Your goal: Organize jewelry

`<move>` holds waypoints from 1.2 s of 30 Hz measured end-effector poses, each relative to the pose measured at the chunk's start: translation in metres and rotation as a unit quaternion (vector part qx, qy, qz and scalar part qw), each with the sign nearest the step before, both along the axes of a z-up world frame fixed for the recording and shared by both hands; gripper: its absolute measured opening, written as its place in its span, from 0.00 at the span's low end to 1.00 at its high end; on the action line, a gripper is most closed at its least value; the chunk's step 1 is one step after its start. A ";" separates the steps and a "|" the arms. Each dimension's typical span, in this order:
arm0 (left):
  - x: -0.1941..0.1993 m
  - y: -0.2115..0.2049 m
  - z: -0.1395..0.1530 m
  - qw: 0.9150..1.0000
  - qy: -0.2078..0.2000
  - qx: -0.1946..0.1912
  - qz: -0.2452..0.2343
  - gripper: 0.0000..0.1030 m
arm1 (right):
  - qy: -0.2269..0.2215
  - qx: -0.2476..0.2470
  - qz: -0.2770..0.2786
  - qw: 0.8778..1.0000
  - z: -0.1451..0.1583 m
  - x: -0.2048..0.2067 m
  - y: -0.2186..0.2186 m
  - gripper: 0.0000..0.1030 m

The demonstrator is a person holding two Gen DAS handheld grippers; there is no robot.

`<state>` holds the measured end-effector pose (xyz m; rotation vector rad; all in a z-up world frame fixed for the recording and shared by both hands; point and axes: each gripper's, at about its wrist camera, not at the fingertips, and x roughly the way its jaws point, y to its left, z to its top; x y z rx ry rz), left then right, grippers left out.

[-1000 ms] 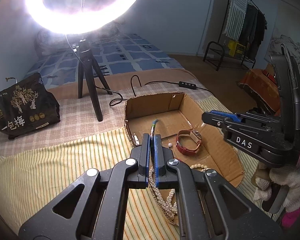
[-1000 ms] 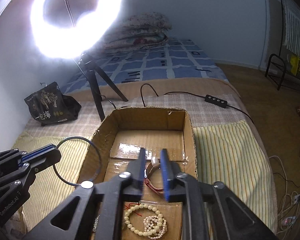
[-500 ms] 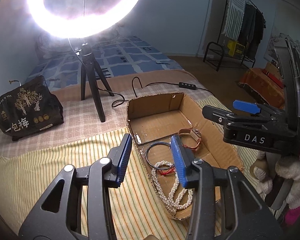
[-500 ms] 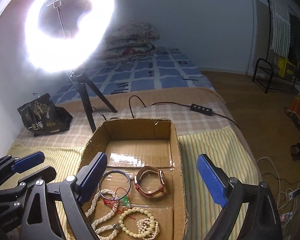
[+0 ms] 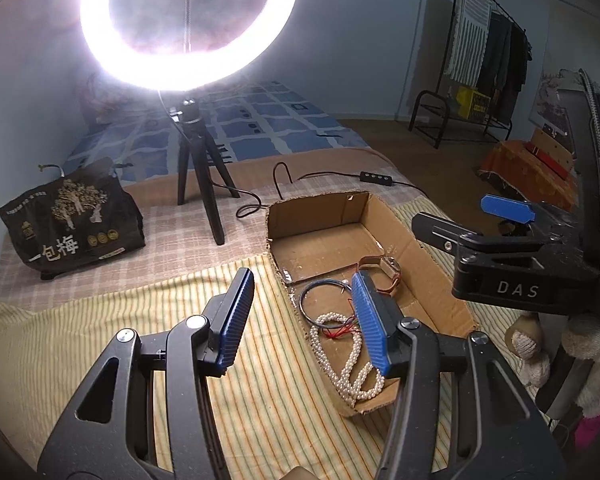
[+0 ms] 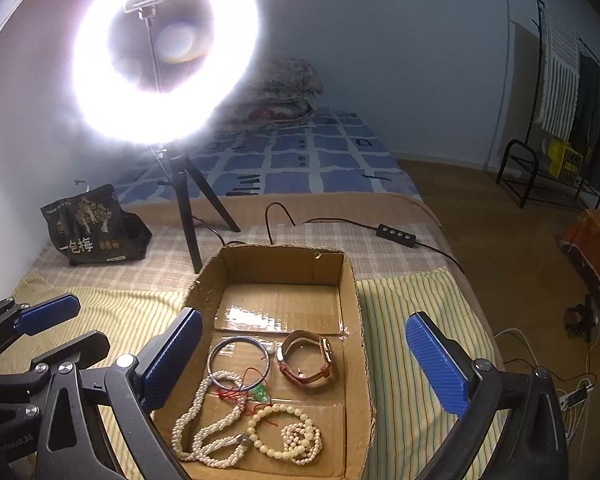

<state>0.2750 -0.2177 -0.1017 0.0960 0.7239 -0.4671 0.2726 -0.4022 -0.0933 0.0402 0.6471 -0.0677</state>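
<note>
Cardboard box (image 6: 352,300), frame centre, holding bangle (image 6: 239,362), watch (image 6: 308,360), seemingly pearl strands (image 6: 208,428); left gripper (image 5: 300,320) and right gripper (image 6: 300,364) both hovering released.

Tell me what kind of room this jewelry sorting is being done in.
Most likely a bedroom at home. The cardboard box sits on a bed with a blue checked sheet and folded quilts at its head, and a clothes rack stands by the wall.

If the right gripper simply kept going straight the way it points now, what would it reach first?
Probably the bangle or the watch lying in the box: both sit centred ahead of the open right gripper. Depth is unclear, so which comes first cannot be told.
</note>
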 end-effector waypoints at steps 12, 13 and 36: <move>-0.044 0.025 0.043 0.999 -0.041 0.000 0.005 0.51 | -0.026 -0.040 0.010 0.999 0.037 -0.047 0.032 1.00; -0.049 0.027 0.048 0.999 -0.045 0.000 0.006 0.51 | -0.029 -0.042 0.011 0.999 0.040 -0.051 0.035 1.00; -0.165 0.102 0.109 0.994 -0.109 -0.005 0.028 0.77 | -0.096 -0.056 0.013 0.994 0.092 -0.186 0.081 1.00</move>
